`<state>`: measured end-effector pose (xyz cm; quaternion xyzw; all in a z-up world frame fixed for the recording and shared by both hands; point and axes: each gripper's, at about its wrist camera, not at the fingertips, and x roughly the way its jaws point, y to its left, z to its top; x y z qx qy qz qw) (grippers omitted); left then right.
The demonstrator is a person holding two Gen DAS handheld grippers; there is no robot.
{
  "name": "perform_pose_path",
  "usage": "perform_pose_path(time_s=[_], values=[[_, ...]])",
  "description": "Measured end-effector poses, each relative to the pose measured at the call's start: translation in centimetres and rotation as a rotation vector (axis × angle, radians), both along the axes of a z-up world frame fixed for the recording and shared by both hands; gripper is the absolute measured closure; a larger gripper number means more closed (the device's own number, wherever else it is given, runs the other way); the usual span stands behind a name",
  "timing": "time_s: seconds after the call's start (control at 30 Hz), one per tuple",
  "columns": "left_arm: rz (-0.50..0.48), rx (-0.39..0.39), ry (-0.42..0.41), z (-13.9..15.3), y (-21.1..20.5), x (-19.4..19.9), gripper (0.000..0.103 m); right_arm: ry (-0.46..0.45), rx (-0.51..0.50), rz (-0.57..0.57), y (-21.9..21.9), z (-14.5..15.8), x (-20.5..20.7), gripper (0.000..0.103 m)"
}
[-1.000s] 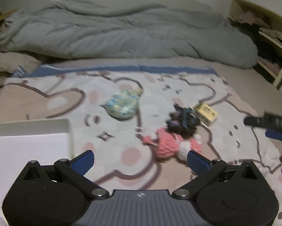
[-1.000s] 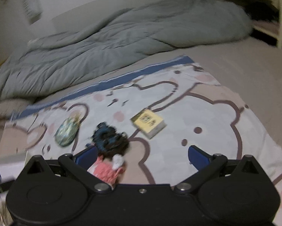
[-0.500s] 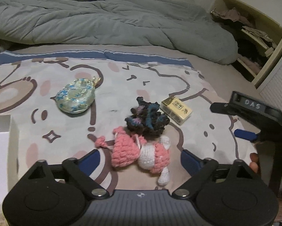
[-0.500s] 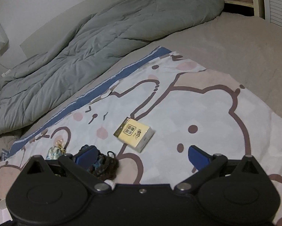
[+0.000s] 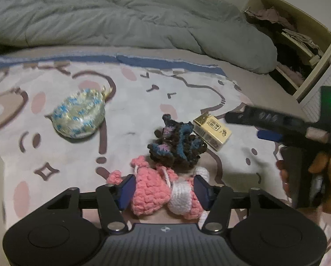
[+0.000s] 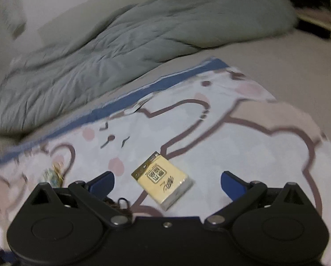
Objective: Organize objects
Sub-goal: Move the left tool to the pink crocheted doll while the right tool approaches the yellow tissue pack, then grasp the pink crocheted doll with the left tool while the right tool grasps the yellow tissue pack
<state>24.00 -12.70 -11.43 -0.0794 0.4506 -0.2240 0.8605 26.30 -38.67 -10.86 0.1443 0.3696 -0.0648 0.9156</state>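
Left tool (image 5: 163, 191) closing around the pink doll (image 5: 150, 196) on the bed; right tool (image 6: 167, 180) wide open over the yellow box (image 6: 163, 180).

A grey duvet (image 5: 121, 15) is heaped behind the cartoon-print sheet (image 5: 132, 93), and an open shelf (image 5: 298, 42) of clothes stands at the far right. A dark yarn piece (image 5: 176, 144) lies against the doll's far side and touches the box, crowding both. A blue-and-gold pouch (image 5: 79, 115) sits well apart to the left. The doll is crocheted, pink and white, lying flat between the left jaws; whether the pads press it yet is unclear. The box lies flat, black print on its face, between the spread right jaws, untouched. The right view is blurred, and the doll's near end is hidden by the left tool body. A hand (image 5: 324, 177) grips the right tool's handle.
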Motion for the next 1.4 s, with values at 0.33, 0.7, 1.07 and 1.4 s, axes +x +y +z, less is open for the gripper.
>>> perform_pose_path(time_s=[0.33, 0.7, 1.07, 1.4], values=[[0.000, -0.005, 0.024, -1.9, 0.5, 1.7, 0.067, 0.093, -0.283, 0.300, 2.0, -4.0, 3.0, 0.000], [-0.108, 0.102, 0.085, -2.1, -0.5, 1.4, 0.070, 0.106, -0.292, 0.303, 3.1, -5.1, 4.1, 0.037], [-0.161, 0.163, 0.085, -2.4, -1.7, 0.6, 0.078, 0.112, -0.262, 0.247, 3.1, -4.9, 3.0, 0.042], [-0.110, 0.064, 0.055, -0.1, -1.3, -0.2, 0.084, 0.084, -0.207, 0.192, 1.5, -2.2, 1.4, 0.044]])
